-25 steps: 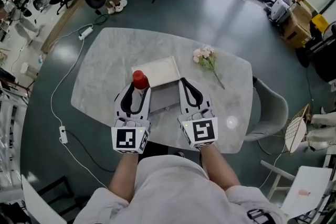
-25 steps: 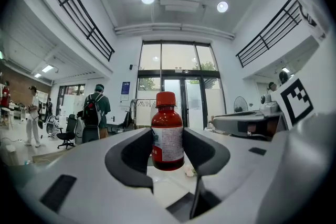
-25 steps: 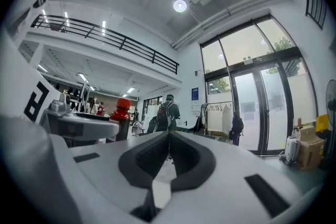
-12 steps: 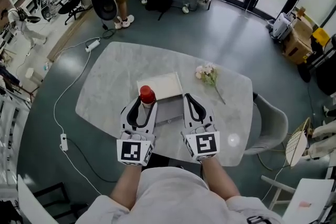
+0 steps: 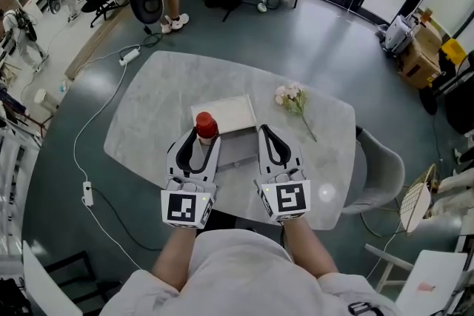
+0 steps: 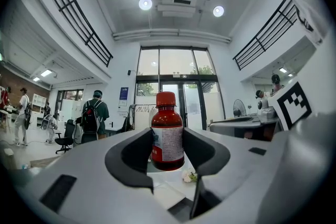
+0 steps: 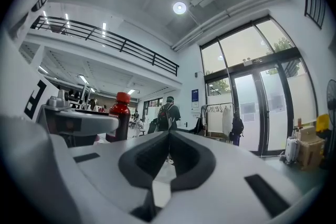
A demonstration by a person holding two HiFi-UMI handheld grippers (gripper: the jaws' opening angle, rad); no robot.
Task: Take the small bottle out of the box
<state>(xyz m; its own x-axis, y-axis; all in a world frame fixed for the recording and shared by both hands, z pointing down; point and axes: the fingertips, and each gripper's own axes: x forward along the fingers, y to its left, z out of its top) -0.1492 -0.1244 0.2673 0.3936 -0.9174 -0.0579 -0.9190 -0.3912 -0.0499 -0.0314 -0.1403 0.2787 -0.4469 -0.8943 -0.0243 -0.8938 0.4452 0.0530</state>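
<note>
1. Clamping the small bottle [image 6: 167,136] upright (red cap up), our left tongs [image 5: 198,144] hold it over the left side of the box [image 5: 229,111].
2. We hold our right tongs [image 7: 168,157] clenched and empty above the surface [image 5: 148,107].

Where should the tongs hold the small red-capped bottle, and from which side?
Grip the bottle across its label, coming in level from the side. It stands upright, and its straight round body is wider than the cap, so the tongs likely seat better there. The left tongs hold it that way, one jaw on each side of the body.
</note>
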